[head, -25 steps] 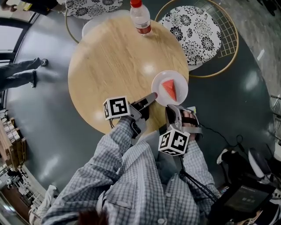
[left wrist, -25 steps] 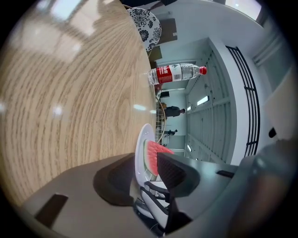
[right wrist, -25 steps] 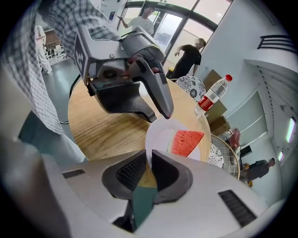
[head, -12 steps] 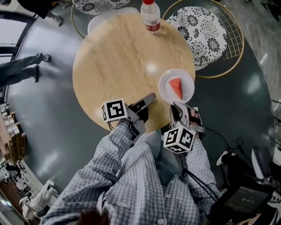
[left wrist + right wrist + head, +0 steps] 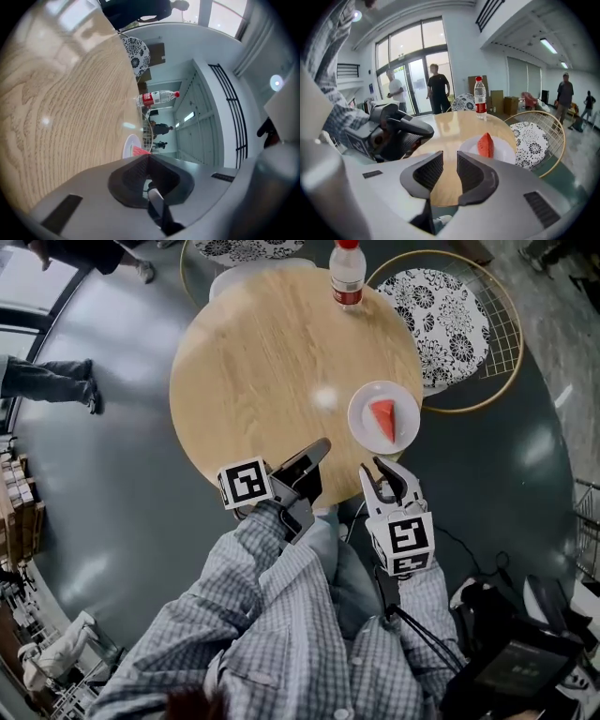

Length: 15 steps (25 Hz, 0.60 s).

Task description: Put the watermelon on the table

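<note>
A red watermelon slice (image 5: 382,418) lies on a white plate (image 5: 361,407) at the near right of the round wooden table (image 5: 262,362). My left gripper (image 5: 319,448) is over the table's near edge, left of the plate; it is shut, its jaws closing tip to tip on nothing. In the left gripper view the jaws meet (image 5: 146,157) just before the slice (image 5: 137,151). My right gripper (image 5: 382,472) hovers just short of the plate, open by a narrow gap (image 5: 450,171) with nothing in it. The slice (image 5: 485,144) stands ahead of it.
A water bottle (image 5: 348,273) with a red cap stands at the table's far edge. A wire chair with a patterned cushion (image 5: 445,310) is at the right, another cushion (image 5: 248,247) at the far side. People stand about the room (image 5: 437,89). Dark grey floor surrounds the table.
Both grippers have risen and drawn slightly back toward my body. The right gripper has rolled, its marker cube now facing up. The plate and slice stay put on the table.
</note>
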Available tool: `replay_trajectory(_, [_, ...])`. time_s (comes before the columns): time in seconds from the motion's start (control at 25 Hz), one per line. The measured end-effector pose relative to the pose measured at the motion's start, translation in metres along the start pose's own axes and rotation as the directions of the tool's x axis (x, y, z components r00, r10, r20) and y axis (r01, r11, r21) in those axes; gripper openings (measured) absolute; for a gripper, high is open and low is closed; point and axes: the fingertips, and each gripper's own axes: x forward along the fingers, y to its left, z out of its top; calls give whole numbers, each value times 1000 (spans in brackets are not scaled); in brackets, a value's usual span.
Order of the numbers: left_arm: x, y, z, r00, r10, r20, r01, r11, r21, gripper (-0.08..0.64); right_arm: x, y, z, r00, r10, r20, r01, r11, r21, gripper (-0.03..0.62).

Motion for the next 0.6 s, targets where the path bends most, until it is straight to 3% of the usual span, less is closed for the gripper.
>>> replay_trajectory(0.16, [-19, -26, -14, 998, -50, 24, 48, 997, 68, 8, -23, 7, 7, 998, 20, 60, -27, 993, 117, 8])
replay_trajectory(0.4, [-47, -51, -44, 999, -40, -2, 40, 976, 212, 8, -64, 17, 21, 987, 15, 162, -52, 973, 225, 8])
replay_trajectory(0.6, [-72, -88, -72, 992, -125, -30, 127, 929, 348, 8, -105, 32, 29, 974, 16, 228, -68, 973, 222, 8])
